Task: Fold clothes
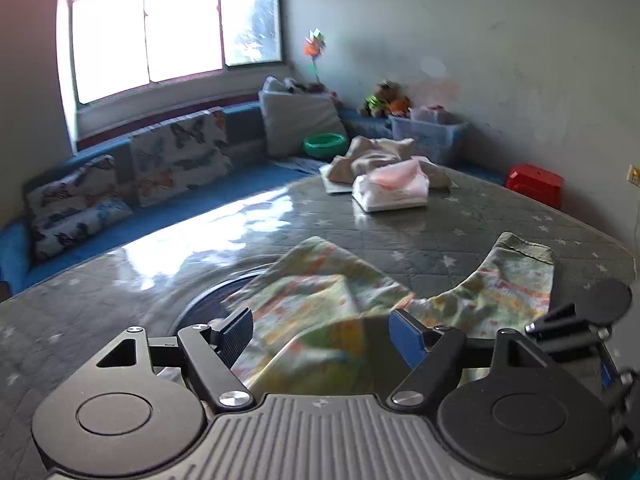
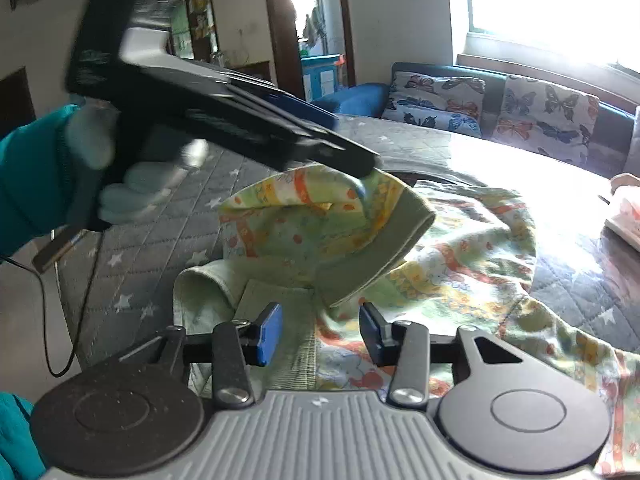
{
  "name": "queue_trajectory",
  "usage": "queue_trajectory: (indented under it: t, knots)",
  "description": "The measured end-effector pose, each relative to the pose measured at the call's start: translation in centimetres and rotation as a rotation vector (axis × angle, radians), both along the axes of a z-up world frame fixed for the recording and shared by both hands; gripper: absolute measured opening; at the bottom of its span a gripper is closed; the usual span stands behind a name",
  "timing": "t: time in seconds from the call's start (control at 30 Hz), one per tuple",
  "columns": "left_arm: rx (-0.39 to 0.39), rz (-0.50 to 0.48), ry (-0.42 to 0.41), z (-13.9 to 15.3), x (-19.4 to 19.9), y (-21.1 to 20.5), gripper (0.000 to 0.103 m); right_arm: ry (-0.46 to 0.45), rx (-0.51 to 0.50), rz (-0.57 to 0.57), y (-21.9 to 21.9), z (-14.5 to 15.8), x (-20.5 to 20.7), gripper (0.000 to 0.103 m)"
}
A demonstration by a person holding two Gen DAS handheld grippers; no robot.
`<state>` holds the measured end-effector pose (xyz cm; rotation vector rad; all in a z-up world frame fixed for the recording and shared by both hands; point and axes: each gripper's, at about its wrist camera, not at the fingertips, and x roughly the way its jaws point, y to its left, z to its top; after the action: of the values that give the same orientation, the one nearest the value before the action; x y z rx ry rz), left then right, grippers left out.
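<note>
A small green-and-yellow printed garment (image 1: 320,300) (image 2: 460,260) with orange figures and plain green cuffs lies crumpled on the grey star-quilted table cover (image 1: 460,224). My left gripper (image 1: 322,334) stands wide with blurred cloth running between its jaws, and neither pad visibly presses on it. In the right wrist view the left gripper (image 2: 362,168), held by a gloved hand (image 2: 132,188), has its tip at a raised fold of the garment. My right gripper (image 2: 320,336) is open just above a seam near the garment's edge, gripping nothing.
Folded pale clothes (image 1: 390,188) and a beige heap (image 1: 376,156) sit at the table's far side. Behind them are a blue plastic bin (image 1: 428,136), a green bowl (image 1: 324,145), a red box (image 1: 534,184) and butterfly cushions (image 1: 180,152) on a blue couch. A cable (image 2: 80,300) hangs off the left edge.
</note>
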<state>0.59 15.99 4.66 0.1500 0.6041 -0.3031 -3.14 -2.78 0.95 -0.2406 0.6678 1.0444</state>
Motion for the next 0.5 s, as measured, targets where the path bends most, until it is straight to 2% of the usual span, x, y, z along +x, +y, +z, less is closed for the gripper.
queue_trajectory:
  t: [0.23,0.3,0.37,0.4,0.43,0.47,0.5]
  knots:
    - [0.064,-0.085,0.127,-2.4,3.7,-1.9,0.077,0.0,0.042,-0.024,-0.5,0.2,0.3,0.05]
    - [0.066,-0.085,0.145,-3.1,3.6,-1.7,0.067,0.0,0.05,-0.03,-0.6,0.1,0.3,0.051]
    - [0.056,-0.085,0.158,-3.4,3.5,-1.5,0.044,0.002,0.058,-0.038,-0.8,0.1,0.4,0.052]
    - [0.046,-0.085,0.164,-3.6,3.5,-1.4,0.038,0.001,0.06,-0.042,-0.8,0.2,0.5,0.053]
    - [0.035,-0.086,0.17,-3.7,3.4,-1.2,0.026,0.001,0.062,-0.046,-0.8,0.2,0.5,0.054]
    - [0.026,-0.082,0.172,-3.9,3.2,-1.0,0.02,0.001,0.063,-0.049,-0.8,0.2,0.5,0.055]
    - [0.024,-0.077,0.165,-3.6,2.8,-0.9,0.018,-0.001,0.065,-0.053,-0.9,0.2,0.5,0.055]
